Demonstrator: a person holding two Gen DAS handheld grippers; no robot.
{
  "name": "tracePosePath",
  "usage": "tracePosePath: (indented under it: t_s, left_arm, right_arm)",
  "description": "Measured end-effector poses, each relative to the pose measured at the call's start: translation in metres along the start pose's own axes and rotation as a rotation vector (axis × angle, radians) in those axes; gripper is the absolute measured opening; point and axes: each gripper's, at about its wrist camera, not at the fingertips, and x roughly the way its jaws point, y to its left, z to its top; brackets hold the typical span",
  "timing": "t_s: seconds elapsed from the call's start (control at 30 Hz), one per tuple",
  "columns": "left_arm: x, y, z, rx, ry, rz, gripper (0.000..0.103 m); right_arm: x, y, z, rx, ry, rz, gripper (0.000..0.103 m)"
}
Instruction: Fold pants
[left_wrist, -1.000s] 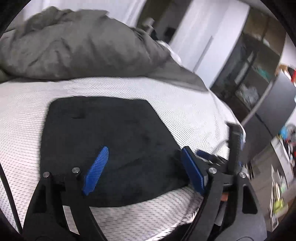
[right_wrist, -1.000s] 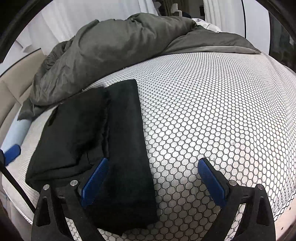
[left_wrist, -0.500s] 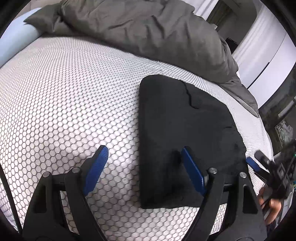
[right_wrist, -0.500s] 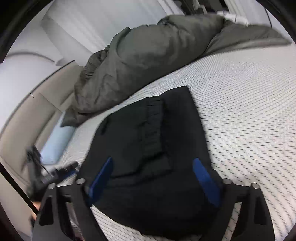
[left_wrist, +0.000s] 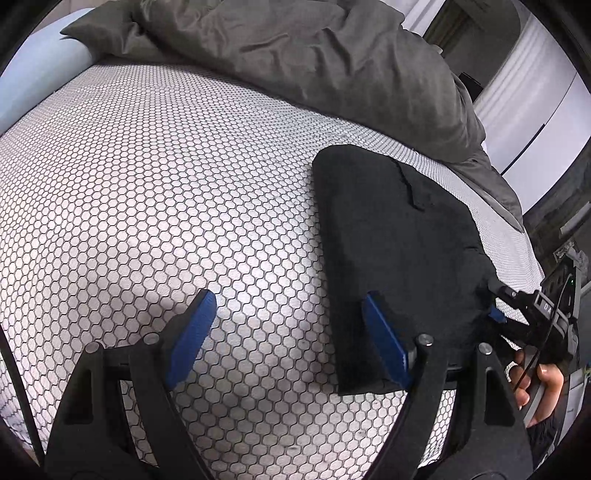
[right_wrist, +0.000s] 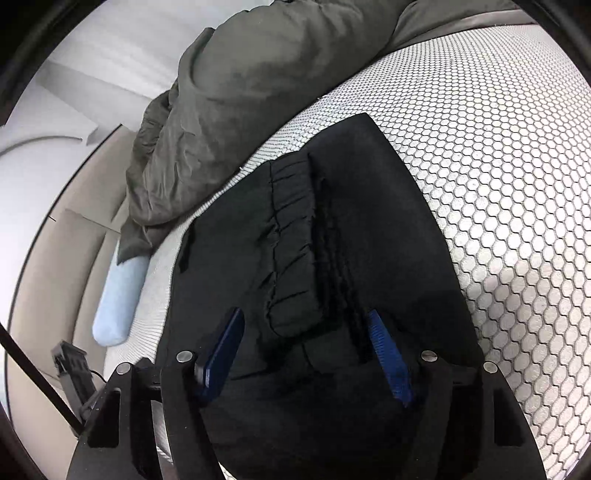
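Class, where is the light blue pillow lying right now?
In the right wrist view, the light blue pillow lies at the left, along the mattress edge, just below the grey duvet and left of the black pants.

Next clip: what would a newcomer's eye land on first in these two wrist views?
The black pants, already folded into a compact stack, lie dark against the white honeycomb mattress. A rumpled grey duvet is heaped along the far side of the bed. The right gripper is closing over the pants' near edge with the gathered waistband between its blue pads, while the left gripper hangs open, one pad over the bare mattress, the other at the pants' edge.
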Motion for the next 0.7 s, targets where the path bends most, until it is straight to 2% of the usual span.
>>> tracePosePath:
  t_s: [0.03, 0.1, 0.17, 0.3, 0.43, 0.5, 0.57, 0.7]
  left_arm:
    - [-0.001, 0.002, 0.0, 0.003, 0.0, 0.004, 0.079]
    - [-0.002, 0.001, -0.003, 0.007, -0.001, 0.01, 0.079]
    - [-0.001, 0.004, -0.002, 0.008, -0.001, 0.014, 0.079]
    - [0.0, 0.005, -0.004, 0.01, -0.004, 0.021, 0.079]
    - [0.001, -0.012, -0.01, 0.022, -0.008, 0.031, 0.079]
    - [0.008, -0.023, -0.002, 0.029, -0.012, 0.038, 0.079]
    - [0.012, -0.028, -0.001, 0.037, -0.01, 0.049, 0.079]
    - [0.017, -0.041, 0.0, 0.061, -0.003, 0.049, 0.079]
  right_arm:
    - [0.002, 0.001, 0.002, -0.003, -0.005, 0.017, 0.049]
    - [0.003, 0.008, 0.002, -0.06, -0.023, -0.011, 0.025]
    - [0.002, 0.018, -0.001, -0.134, -0.052, -0.03, 0.017]
    - [-0.022, 0.04, -0.01, -0.217, -0.116, -0.008, 0.014]
    - [-0.07, 0.075, -0.033, -0.328, -0.22, 0.031, 0.013]
    - [-0.09, 0.087, -0.051, -0.393, -0.258, 0.021, 0.013]
    - [-0.089, 0.079, -0.061, -0.393, -0.244, -0.017, 0.014]
    - [-0.049, 0.025, -0.068, -0.245, -0.067, -0.117, 0.014]
